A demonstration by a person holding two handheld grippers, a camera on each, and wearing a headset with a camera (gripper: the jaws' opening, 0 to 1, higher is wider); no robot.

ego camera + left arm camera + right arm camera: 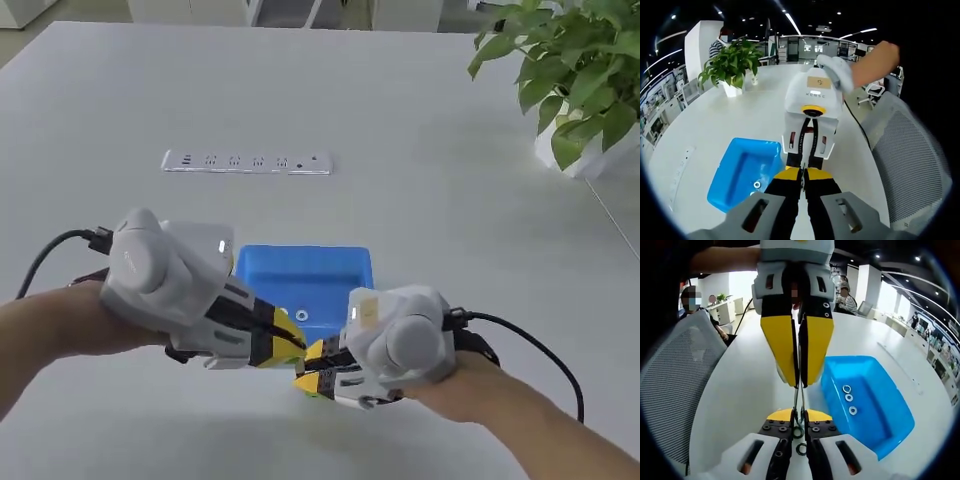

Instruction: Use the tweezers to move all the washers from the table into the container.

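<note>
My left gripper (pixel 293 345) and right gripper (pixel 312 368) meet tip to tip in front of the blue container (pixel 300 268). Both sets of jaws are closed on the thin metal tweezers (pixel 797 401), the left gripper (pixel 799 382) from above and the right gripper (pixel 799 416) from below in the right gripper view. Two dark washers (pixel 798 431) lie on the white table under the right gripper's jaws. Three washers (pixel 849 398) sit inside the container (pixel 875 405). The left gripper view shows its own yellow tips (pixel 803 175) pressed together, with the container (pixel 740 172) to their left.
A white power strip (pixel 246 162) lies beyond the container. A potted plant (pixel 575 70) stands at the table's far right corner. A mesh office chair (pixel 912 160) stands beside the table edge. People sit in the background of the right gripper view.
</note>
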